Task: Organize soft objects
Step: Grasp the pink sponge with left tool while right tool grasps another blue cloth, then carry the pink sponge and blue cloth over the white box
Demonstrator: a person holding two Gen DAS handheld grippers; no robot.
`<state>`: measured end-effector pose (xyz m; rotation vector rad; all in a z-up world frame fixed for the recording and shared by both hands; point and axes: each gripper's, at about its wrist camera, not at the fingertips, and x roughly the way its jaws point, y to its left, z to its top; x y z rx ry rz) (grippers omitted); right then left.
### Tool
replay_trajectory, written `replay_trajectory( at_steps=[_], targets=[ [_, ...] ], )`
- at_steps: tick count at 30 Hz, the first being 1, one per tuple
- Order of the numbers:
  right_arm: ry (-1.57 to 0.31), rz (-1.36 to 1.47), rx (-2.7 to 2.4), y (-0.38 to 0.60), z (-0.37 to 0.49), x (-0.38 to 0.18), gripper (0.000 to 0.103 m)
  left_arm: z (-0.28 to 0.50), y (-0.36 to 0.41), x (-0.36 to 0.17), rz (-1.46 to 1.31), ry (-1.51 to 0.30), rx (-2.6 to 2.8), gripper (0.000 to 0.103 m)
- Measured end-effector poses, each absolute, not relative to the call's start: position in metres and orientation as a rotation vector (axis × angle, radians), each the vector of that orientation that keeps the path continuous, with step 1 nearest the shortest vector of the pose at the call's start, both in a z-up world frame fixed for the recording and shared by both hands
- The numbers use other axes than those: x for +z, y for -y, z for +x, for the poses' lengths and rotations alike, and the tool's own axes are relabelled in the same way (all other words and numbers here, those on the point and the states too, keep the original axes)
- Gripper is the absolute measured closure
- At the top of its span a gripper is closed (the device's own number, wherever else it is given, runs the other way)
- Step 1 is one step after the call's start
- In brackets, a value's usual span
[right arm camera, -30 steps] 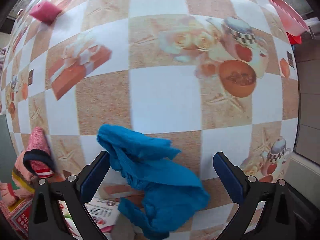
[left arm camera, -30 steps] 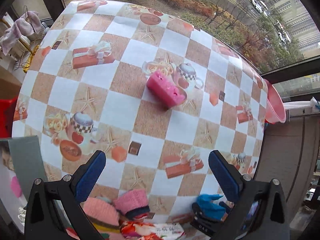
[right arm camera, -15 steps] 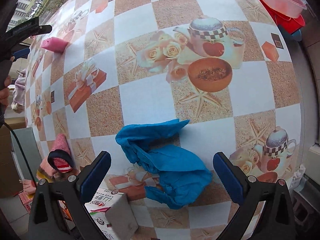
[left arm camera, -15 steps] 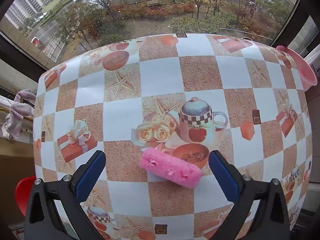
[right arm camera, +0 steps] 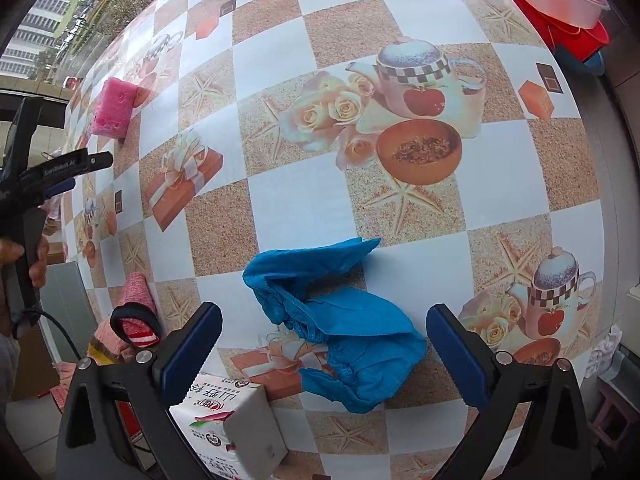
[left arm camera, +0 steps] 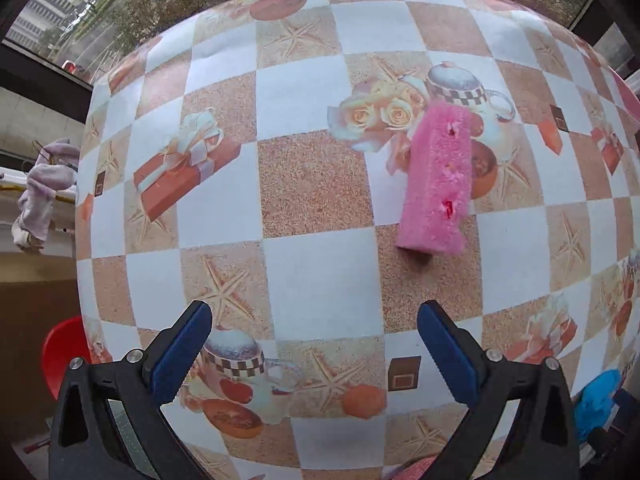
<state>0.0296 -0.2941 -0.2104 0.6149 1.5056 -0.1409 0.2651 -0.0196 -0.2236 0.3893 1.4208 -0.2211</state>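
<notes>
A pink sponge [left arm camera: 438,178] lies on the checked tablecloth [left arm camera: 312,184], ahead and right of my open, empty left gripper [left arm camera: 314,352]. It also shows far left in the right wrist view [right arm camera: 112,108]. A crumpled blue cloth [right arm camera: 336,320] lies on the table between the open jaws of my right gripper [right arm camera: 324,348], which holds nothing. The blue cloth shows at the lower right edge of the left wrist view [left arm camera: 598,404]. Pink knitted items [right arm camera: 134,316] sit at the table's near left edge. The left gripper [right arm camera: 60,176] shows at the left of the right wrist view.
A tissue pack [right arm camera: 232,420] sits at the near table edge by my right gripper's left finger. Pink and red basins [right arm camera: 560,4] stand off the far right corner. A red chair [left arm camera: 64,352] is beside the table. A window is beyond the far edge.
The left gripper swung around, so the sponge now lies lengthwise ahead-right instead of crosswise between the jaws. The right gripper pulled back slightly from the blue cloth.
</notes>
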Motion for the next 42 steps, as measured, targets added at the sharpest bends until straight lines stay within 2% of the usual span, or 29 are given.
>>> replay_trajectory(
  at_steps=[7, 16, 22, 23, 24, 25, 27, 28, 29, 30, 31, 42],
  targets=[
    [-1.495, 0.603, -0.168, 0.291, 0.033, -0.204, 0.0, 0.294, 0.04, -0.203, 0.29, -1.382, -0.264, 0.0],
    [-1.531, 0.515, -0.161, 0.268, 0.052, -0.223, 0.0, 0.303, 0.09, -0.248, 0.425, -1.423, -0.264, 0.001],
    [-1.579, 0.447, -0.197, 0.259, 0.055, -0.24, 0.0, 0.307, 0.094, -0.254, 0.369, -1.45, -0.313, 0.015],
    [-1.582, 0.448, -0.2, 0.258, 0.055, -0.24, 0.001, 0.308, 0.094, -0.253, 0.355, -1.451, -0.328, 0.022],
    [-1.586, 0.445, -0.205, 0.258, 0.055, -0.24, 0.003, 0.307, 0.094, -0.252, 0.341, -1.455, -0.34, 0.032],
    [-1.585, 0.431, -0.214, 0.255, 0.056, -0.239, 0.009, 0.308, 0.094, -0.251, 0.325, -1.462, -0.354, 0.039],
    [-1.576, 0.383, -0.226, 0.25, 0.058, -0.235, 0.025, 0.29, 0.112, -0.242, 0.315, -1.464, -0.377, 0.072],
    [-1.568, 0.366, -0.227, 0.247, 0.057, -0.233, 0.039, 0.288, 0.114, -0.239, 0.329, -1.463, -0.379, 0.078],
    [-1.561, 0.357, -0.226, 0.247, 0.058, -0.23, 0.055, 0.286, 0.116, -0.238, 0.343, -1.462, -0.38, 0.077],
    [-1.553, 0.361, -0.221, 0.247, 0.058, -0.228, 0.063, 0.283, 0.117, -0.237, 0.349, -1.46, -0.384, 0.078],
    [-1.547, 0.381, -0.214, 0.247, 0.058, -0.225, 0.075, 0.28, 0.117, -0.235, 0.342, -1.459, -0.395, 0.078],
    [-1.504, 0.484, -0.194, 0.239, 0.047, -0.2, 0.075, 0.233, 0.118, -0.186, 0.327, -1.424, -0.523, 0.078]
  ],
)
